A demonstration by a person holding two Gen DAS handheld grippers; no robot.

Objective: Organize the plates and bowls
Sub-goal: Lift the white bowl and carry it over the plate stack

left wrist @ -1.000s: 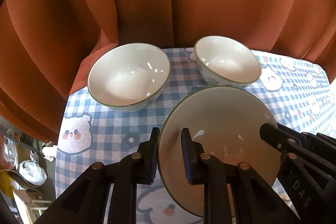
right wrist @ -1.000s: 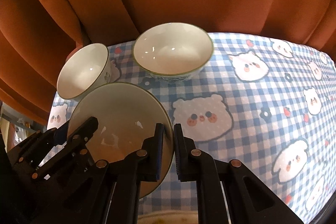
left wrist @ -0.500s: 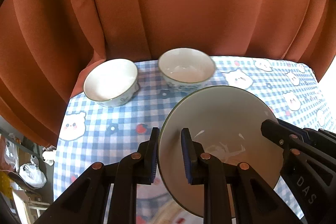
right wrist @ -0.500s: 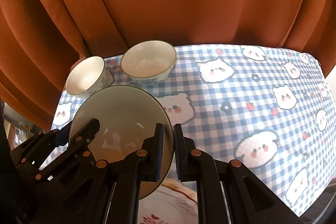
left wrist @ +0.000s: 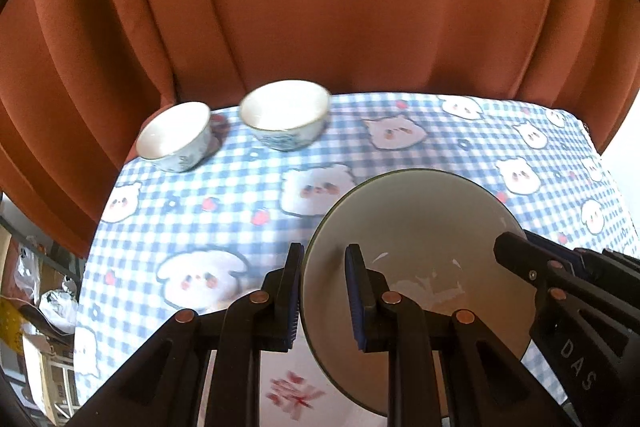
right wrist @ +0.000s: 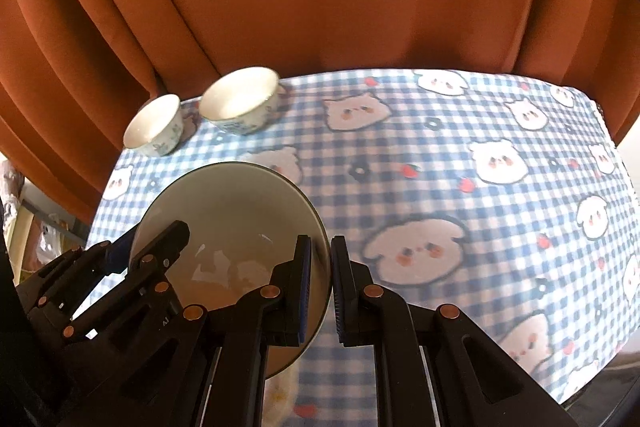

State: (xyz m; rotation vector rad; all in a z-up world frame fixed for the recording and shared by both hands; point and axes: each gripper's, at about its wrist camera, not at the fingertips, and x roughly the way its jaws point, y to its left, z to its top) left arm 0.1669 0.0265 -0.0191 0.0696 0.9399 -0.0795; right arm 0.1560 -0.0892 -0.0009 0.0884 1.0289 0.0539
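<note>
A: Left wrist view: your left gripper (left wrist: 322,293) is clamped on the near-left rim of the big bowl (left wrist: 416,243), lower right of frame. Your right gripper (right wrist: 320,283) pinches the opposite rim. Bowl is held clear above the tablecloth (left wrist: 224,223).

B: Progress?

A: I'd say midway. Two small bowls (left wrist: 176,137) (left wrist: 285,115) sit side by side at upper left, unstacked. A decorated plate (left wrist: 296,393) shows at bottom edge, mostly hidden.

B: Contents?

A: All three bowls look empty.

Red-patterned plate (left wrist: 296,393) mostly hidden under the held bowl (left wrist: 420,227), blurred, cut off by the bottom edge
</note>
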